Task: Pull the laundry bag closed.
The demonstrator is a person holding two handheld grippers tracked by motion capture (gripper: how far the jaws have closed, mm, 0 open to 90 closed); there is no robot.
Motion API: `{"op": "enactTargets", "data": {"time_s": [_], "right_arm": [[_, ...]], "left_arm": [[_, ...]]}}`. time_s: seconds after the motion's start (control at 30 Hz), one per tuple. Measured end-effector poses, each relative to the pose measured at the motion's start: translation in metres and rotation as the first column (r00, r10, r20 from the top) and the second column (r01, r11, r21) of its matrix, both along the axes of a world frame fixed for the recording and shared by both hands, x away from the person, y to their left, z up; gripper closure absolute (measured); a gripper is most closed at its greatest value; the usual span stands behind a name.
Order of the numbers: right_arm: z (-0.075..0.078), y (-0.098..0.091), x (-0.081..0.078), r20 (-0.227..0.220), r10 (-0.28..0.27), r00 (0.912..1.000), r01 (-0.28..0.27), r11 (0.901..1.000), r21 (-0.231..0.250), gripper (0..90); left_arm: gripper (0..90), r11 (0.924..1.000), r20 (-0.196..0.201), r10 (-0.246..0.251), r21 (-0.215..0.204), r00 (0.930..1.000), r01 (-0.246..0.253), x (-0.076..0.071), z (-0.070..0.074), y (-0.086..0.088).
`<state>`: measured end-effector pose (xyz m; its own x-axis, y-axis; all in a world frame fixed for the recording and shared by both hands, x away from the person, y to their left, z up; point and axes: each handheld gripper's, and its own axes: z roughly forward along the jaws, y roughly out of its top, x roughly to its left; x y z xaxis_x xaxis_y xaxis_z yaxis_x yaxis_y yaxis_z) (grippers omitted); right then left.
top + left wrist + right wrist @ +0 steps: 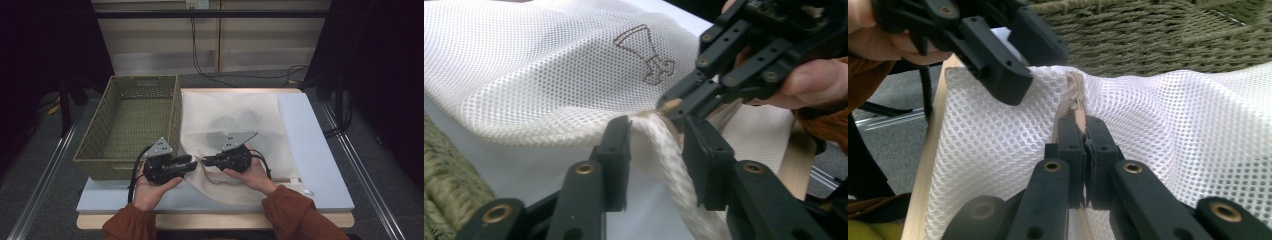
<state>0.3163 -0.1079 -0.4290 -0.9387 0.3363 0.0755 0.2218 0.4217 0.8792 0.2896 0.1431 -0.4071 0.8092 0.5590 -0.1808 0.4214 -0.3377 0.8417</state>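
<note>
A white mesh bag point(260, 107) lies on the pale board, with dark items showing through it. Its near edge point(549, 65) is lifted where the two grippers meet. My left gripper point(192, 161) is open, and in the left gripper view point(656, 130) the bag's white braided cord point(664, 150) runs loosely between its jaws. My right gripper point(205, 161) faces it tip to tip and is shut point(1083, 125) on the cord's tan end point(1075, 95). Its tips point(674, 107) pinch that end just beyond my left jaws.
A green woven basket point(130, 125) stands to the left of the bag, close behind the left gripper point(1148, 35). The light blue-grey board point(310, 145) covers the wooden table. Cables trail across the floor at the back.
</note>
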Motion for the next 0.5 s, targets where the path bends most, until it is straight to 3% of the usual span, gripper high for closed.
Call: {"op": "enactTargets", "data": {"time_s": [0.07, 0.23, 0.5], "right_arm": [[-0.0004, 0.0021, -0.0010, 0.001, 0.009, 1.0000, -0.009, 1.0000, -0.003, 88.1], [-0.0011, 0.0015, -0.0017, 0.000, 0.012, 0.9999, -0.012, 0.9999, -0.013, 88.1], [-0.0010, 0.0008, -0.0036, 0.009, 0.000, 1.0000, 0.000, 1.0000, -0.008, 88.3]], "left_arm": [[64.5, 0.9998, -0.002, 0.002, 0.021, 1.0000, -0.002, 0.0018, -0.0027, -0.0024], [83.0, 0.9990, -0.009, -0.012, 0.044, 0.9999, 0.012, 0.0038, -0.0051, -0.0023], [85.0, 1.0000, -0.044, 0.004, 0.000, 0.9990, -0.004, 0.0060, -0.0041, 0.0001]]}}
